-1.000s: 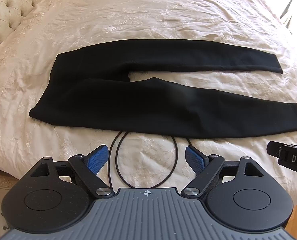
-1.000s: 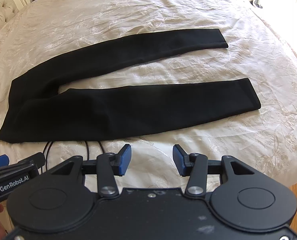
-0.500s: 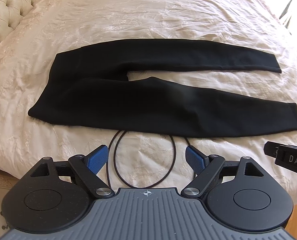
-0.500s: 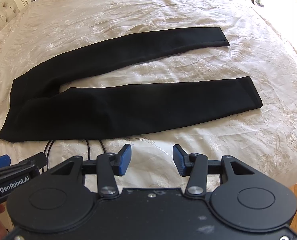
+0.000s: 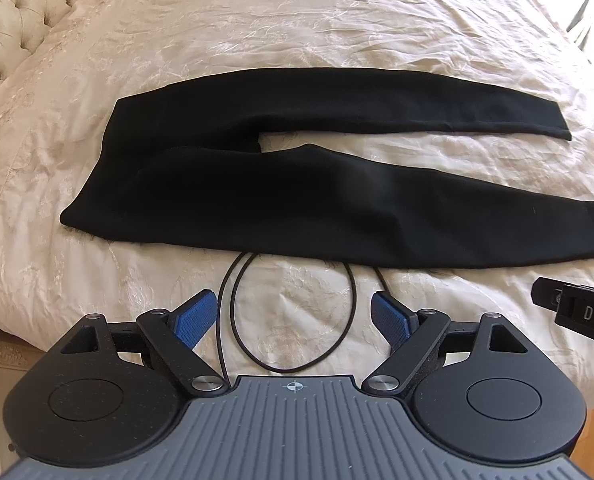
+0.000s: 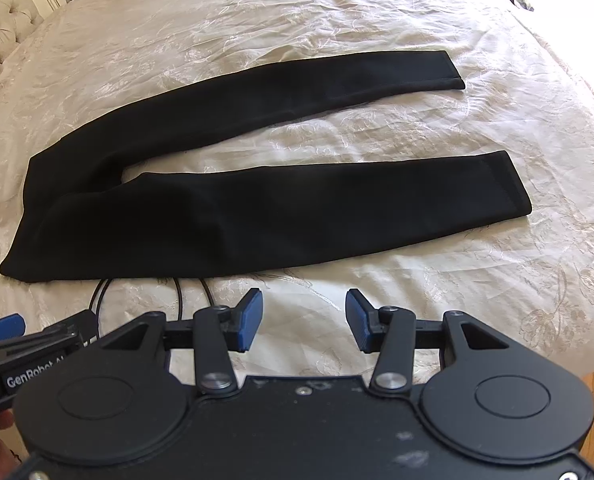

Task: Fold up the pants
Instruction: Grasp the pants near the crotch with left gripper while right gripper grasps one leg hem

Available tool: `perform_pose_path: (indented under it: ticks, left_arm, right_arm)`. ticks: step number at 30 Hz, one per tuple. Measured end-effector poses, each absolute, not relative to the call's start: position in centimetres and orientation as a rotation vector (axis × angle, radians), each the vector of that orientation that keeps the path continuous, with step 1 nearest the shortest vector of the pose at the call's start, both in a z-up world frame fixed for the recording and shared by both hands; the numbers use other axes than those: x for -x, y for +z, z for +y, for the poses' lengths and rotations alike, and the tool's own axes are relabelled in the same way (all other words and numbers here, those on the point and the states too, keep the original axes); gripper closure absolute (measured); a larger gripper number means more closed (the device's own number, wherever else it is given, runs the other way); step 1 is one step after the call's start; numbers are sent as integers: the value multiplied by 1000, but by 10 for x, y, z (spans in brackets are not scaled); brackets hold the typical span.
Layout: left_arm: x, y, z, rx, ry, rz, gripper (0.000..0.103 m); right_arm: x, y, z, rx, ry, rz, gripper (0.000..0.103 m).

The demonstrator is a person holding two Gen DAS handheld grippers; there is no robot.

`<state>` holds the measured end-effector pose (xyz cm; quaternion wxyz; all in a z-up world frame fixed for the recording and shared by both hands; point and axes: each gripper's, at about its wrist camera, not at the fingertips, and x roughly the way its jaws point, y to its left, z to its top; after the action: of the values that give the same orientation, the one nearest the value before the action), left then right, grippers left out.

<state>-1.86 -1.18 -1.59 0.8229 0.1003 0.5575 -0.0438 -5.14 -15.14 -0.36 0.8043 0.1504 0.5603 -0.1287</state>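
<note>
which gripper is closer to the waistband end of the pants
Left. The left gripper hangs open short of the pants' near edge, towards the waistband. The right gripper, also open, sits further along the near leg, towards the cuff.

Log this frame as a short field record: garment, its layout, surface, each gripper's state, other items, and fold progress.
garment: black pants
layout: flat and unfolded, legs spread apart, waist toward the headboard
surface: cream embroidered bedspread
left gripper: open, holding nothing, short of the near leg
right gripper: open, holding nothing, short of the near leg
other items: black cable looped on the bedspread, running under the pants' near edge
fold progress: no fold made yet
</note>
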Motion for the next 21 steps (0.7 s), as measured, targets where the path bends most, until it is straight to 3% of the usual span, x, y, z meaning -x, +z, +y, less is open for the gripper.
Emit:
perform_pose_path:
  ticks: [13, 21]
  left_arm:
    - [18, -40, 34, -270, -35, 1130, 22]
    - [0, -84, 84, -407, -48, 1116, 42]
  right_arm:
    - [46, -33, -150, -393, -259, 1252, 54]
    - [28, -56, -147, -422, -291, 1326, 54]
